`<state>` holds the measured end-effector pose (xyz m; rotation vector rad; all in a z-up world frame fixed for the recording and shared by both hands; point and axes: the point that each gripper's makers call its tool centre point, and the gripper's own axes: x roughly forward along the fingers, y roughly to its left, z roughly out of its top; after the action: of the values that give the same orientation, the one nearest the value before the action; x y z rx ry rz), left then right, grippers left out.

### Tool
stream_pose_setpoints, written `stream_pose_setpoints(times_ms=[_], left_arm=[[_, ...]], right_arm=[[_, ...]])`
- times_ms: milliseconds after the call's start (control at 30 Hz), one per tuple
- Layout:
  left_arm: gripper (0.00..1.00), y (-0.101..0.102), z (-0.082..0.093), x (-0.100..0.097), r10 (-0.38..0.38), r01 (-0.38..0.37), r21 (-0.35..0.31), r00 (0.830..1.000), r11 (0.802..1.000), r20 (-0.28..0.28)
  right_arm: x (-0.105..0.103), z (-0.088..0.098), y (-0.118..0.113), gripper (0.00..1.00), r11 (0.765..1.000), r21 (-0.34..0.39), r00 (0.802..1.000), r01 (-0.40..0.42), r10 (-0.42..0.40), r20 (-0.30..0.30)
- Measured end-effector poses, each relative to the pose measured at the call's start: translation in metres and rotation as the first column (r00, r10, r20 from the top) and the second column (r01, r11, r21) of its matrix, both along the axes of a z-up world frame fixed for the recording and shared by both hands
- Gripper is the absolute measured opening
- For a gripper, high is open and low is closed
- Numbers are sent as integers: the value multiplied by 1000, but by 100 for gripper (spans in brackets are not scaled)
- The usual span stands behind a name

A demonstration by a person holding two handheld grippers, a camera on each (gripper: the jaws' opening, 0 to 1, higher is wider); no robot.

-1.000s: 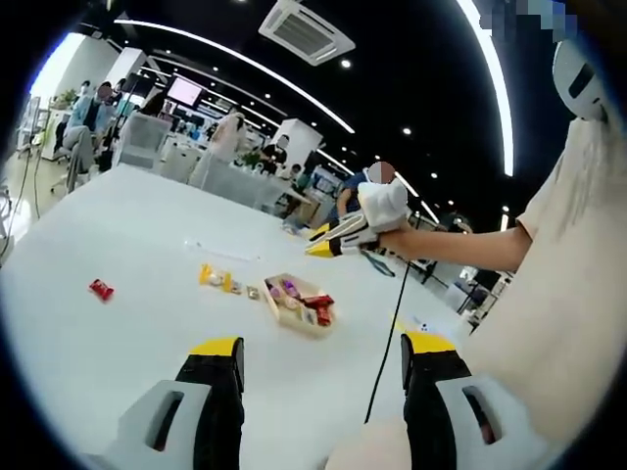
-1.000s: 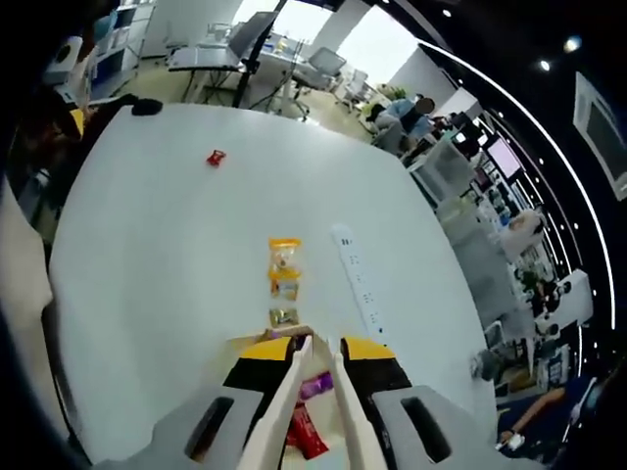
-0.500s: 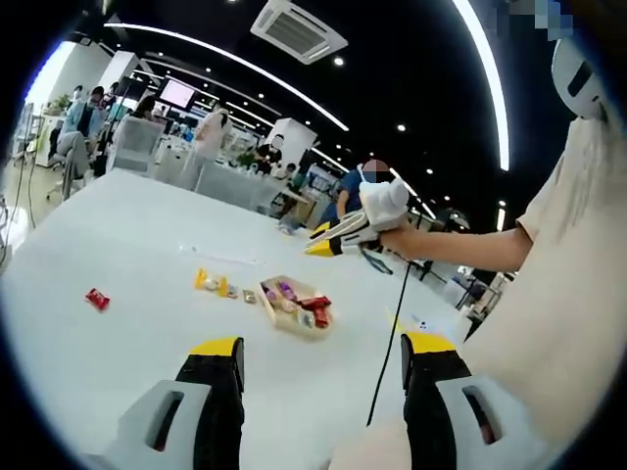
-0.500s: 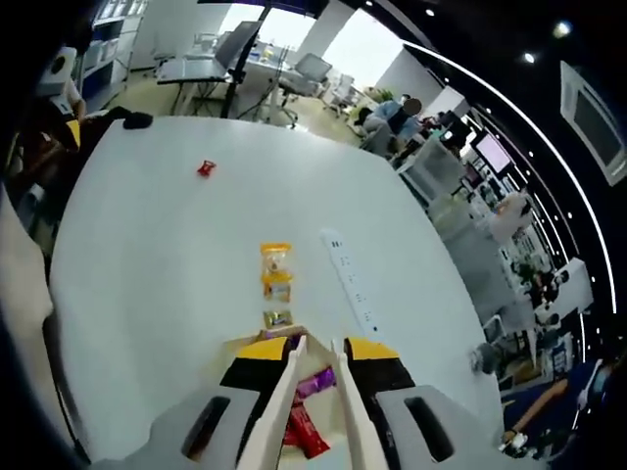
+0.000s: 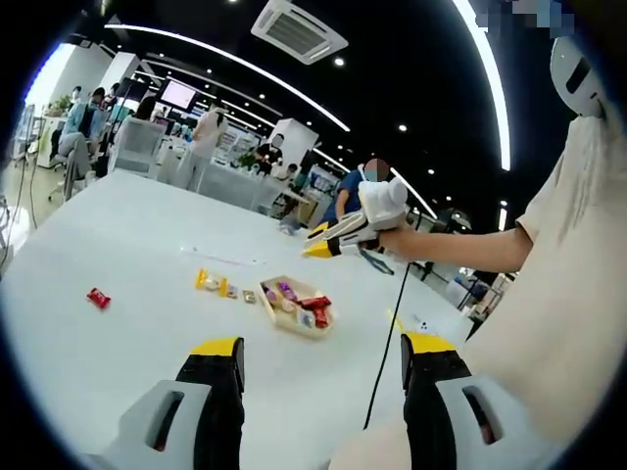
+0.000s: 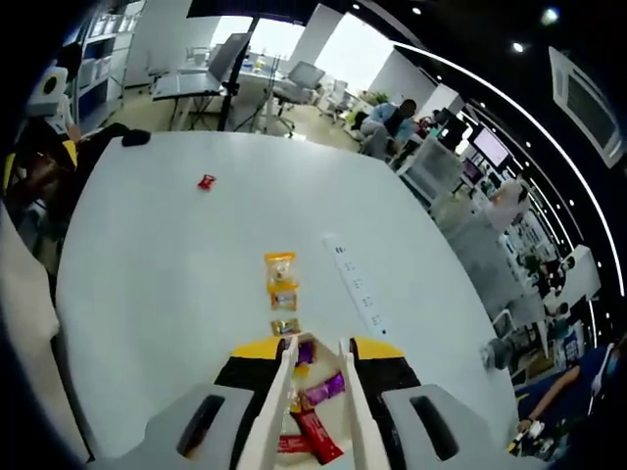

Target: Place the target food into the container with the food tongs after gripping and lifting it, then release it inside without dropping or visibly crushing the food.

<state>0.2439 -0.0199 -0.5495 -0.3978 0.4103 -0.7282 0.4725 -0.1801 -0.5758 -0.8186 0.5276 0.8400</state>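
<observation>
In the left gripper view, a wooden tray with wrapped snacks sits mid-table. My right gripper, held by a gloved hand, hovers above and behind it with tongs pointing left. My left gripper stands wide open and empty over the near table. In the right gripper view, my right gripper is shut on cream food tongs, whose arms are slightly apart with nothing between them. Below them lie a red snack and a purple snack in the tray. A yellow packet lies just beyond.
A small packet, a white power strip and a red candy lie on the white table. A black cable hangs from the right gripper. A person's sleeve is at the right. Desks and people are beyond.
The right gripper view has shifted a little, and more of the tray's snacks show beneath the tongs. The right gripper stays over the tray. My left gripper has not moved.
</observation>
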Motion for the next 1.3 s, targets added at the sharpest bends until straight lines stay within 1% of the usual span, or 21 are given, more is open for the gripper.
stream_pose_setpoints(times_ms=[200,400,633,900,1300], left_arm=[[65,1,0,0,10,-10,0,1000,1000,1],[65,3,0,0,23,-23,0,1000,1000,-1],[65,7,-3,-1,45,-45,1,999,999,-8],[65,11,-5,-1,65,-65,2,998,998,-16],[65,12,-7,0,79,-79,1,997,997,-25]], right_arm=[[1,-2,7,27,1000,25,1000,-3,4,-13],[3,-2,17,28,998,70,1000,3,-1,-26],[4,-8,25,28,997,79,999,-14,18,-51],[7,-11,38,29,993,121,997,-10,19,-75],[12,-15,49,29,993,109,997,-52,58,-59]])
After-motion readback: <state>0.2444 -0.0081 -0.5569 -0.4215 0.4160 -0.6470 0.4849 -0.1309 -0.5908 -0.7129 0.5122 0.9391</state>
